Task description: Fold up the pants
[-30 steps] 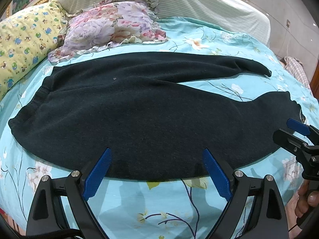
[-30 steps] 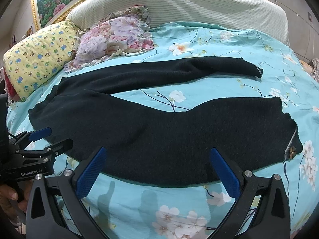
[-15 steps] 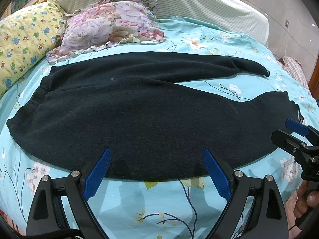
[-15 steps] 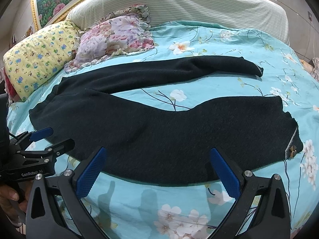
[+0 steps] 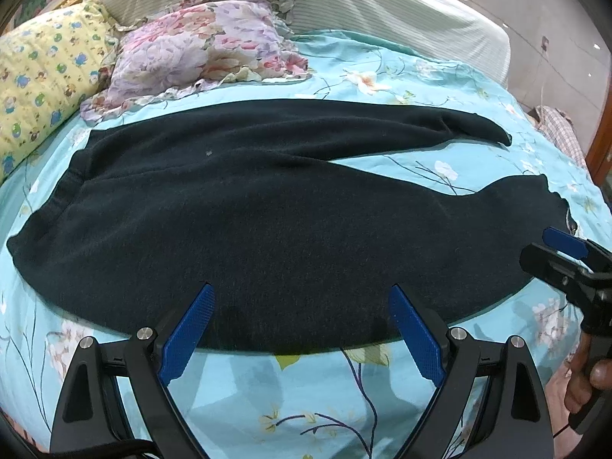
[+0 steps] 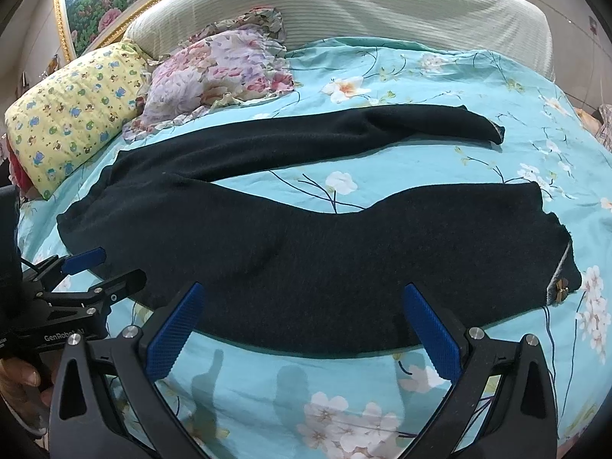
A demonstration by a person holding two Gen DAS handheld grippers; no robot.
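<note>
Change: almost nothing has moved since a second ago; your left claw (image 5: 300, 329) has crept slightly toward the waistband side, and the pants (image 5: 267, 222) lie just as they did.
Pants position: they are spread flat across the turquoise floral bed sheet (image 5: 313, 397), waistband (image 5: 57, 199) toward the yellow pillow (image 5: 34, 88), both legs running away from it and splayed apart, with sheet showing between them.
Near leg: its cuff (image 6: 562, 271) ends by your right side, with a small gold ornament at the hem.
Far leg: it lies beyond, close to the flowered pillow (image 6: 218, 65).
Handling: the fabric looks thick, soft and fuzzy, so judge it limp but grippy; it should drape and drag on the sheet rather than slide.
Where to grip: likely the near edge, one claw toward the waistband and one at the near cuff, pinching the whole edge so both layers come up.
Left claw: released, jaws wide, hovering over the near edge of the seat area, holding nothing.
Right claw (image 6: 306, 325): also released and empty, jaws wide, poised over the near leg's lower edge.
Pose: you hold both low and level, side by side, pointing across the bed.
</note>
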